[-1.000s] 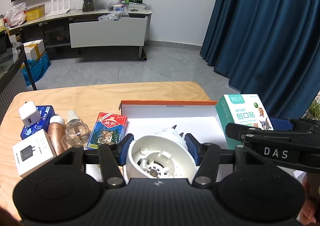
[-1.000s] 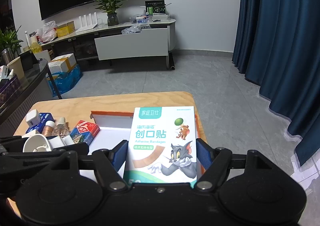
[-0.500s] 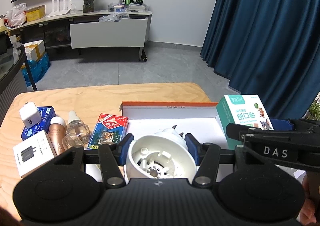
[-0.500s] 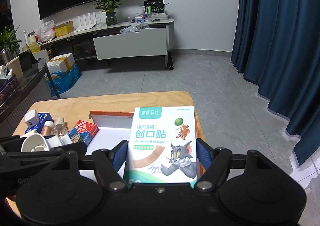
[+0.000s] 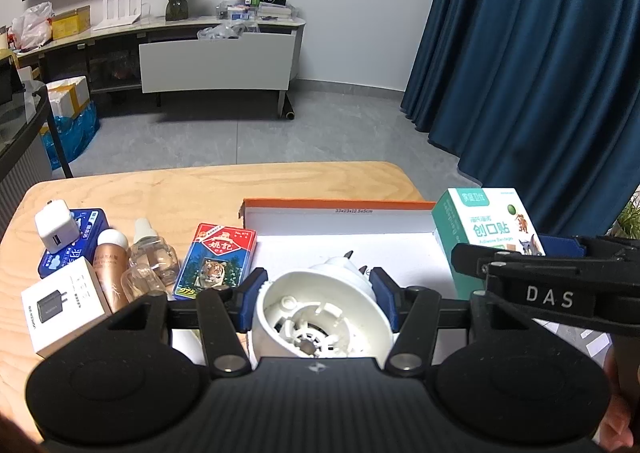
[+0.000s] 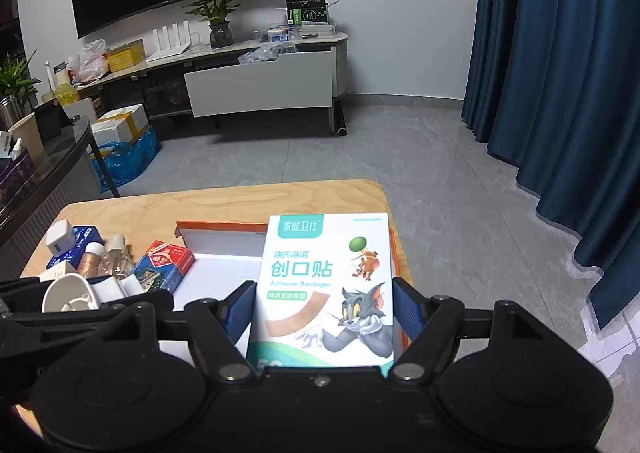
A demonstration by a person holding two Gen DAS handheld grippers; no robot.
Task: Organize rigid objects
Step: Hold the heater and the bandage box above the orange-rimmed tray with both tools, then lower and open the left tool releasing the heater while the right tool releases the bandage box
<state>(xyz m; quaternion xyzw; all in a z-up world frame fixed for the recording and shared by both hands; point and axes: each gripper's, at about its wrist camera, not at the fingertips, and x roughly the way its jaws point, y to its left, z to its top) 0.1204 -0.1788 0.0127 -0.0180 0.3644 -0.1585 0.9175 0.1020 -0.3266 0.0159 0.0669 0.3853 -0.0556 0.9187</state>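
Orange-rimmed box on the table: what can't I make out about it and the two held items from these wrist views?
- Box floor, near part: left wrist view, hidden behind the left gripper and its white round device.
- Box's right wall: right wrist view, mostly covered by the bandage box in the right gripper.
- Bandage box's bottom edge: cut off by the gripper body.
- Whether either item touches the box floor: cannot tell.

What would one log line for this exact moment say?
left gripper: shut on white plastic device | right gripper: shut on bandage box | both above open white box
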